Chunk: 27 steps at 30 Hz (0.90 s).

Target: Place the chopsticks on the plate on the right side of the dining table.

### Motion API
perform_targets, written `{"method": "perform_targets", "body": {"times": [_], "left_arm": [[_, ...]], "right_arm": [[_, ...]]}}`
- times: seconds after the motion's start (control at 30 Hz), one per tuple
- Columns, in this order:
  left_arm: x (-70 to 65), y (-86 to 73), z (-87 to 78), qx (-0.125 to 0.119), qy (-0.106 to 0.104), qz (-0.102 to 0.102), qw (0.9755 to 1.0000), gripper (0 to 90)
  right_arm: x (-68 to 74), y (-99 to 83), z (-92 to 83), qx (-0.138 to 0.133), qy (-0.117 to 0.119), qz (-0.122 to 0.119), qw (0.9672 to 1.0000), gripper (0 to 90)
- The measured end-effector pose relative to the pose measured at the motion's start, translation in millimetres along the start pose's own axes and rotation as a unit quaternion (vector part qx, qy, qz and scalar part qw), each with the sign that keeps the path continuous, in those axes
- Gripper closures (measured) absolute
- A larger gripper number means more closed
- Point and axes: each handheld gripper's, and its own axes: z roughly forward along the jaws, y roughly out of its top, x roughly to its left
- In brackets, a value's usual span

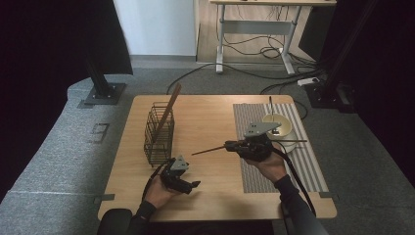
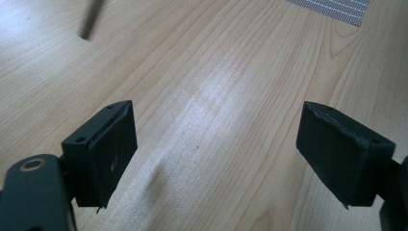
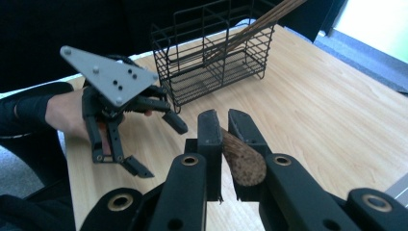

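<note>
My right gripper hovers over the middle of the table, shut on a dark wooden stick whose thin end points left. In the right gripper view the stick's thick brown end sits clamped between my right gripper's jaws. My left gripper is near the front edge, in front of a black wire basket, and is open with nothing in it. In the left gripper view my left gripper has its pads wide apart over bare wood. The left gripper also appears ahead in the right gripper view.
A second wooden stick leans in the wire basket. At the right, a cream bowl stands on a grey striped mat, with a thin dark stick lying across beside it. A blurred dark tip crosses the left gripper view.
</note>
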Motion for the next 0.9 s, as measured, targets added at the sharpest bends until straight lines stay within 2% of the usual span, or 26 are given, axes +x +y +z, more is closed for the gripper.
{"method": "perform_targets", "body": {"times": [0.27, 0.53, 0.73, 0.9], "left_arm": [[-1.4, 0.3, -0.3, -0.003, 0.002, 0.009, 0.9999, 15.3], [-3.0, 1.1, -0.2, -0.007, 0.001, 0.016, 0.9998, 20.8], [-5.0, 2.3, 0.5, -0.014, -0.003, 0.022, 0.9996, 28.7], [-6.9, 3.4, 0.8, -0.022, -0.013, 0.024, 0.9994, 38.9]], "right_arm": [[4.7, -19.3, -0.2, 0.007, 0.006, 0.008, 0.9999, 83.0], [13.6, -32.0, 2.7, 0.009, 0.02, 0.011, 0.9997, 83.0], [23.3, -35.7, 8.3, 0.014, 0.034, 0.006, 0.9993, 83.0], [30.1, -37.5, 13.2, 0.018, 0.046, 0.005, 0.9988, 82.9]]}}
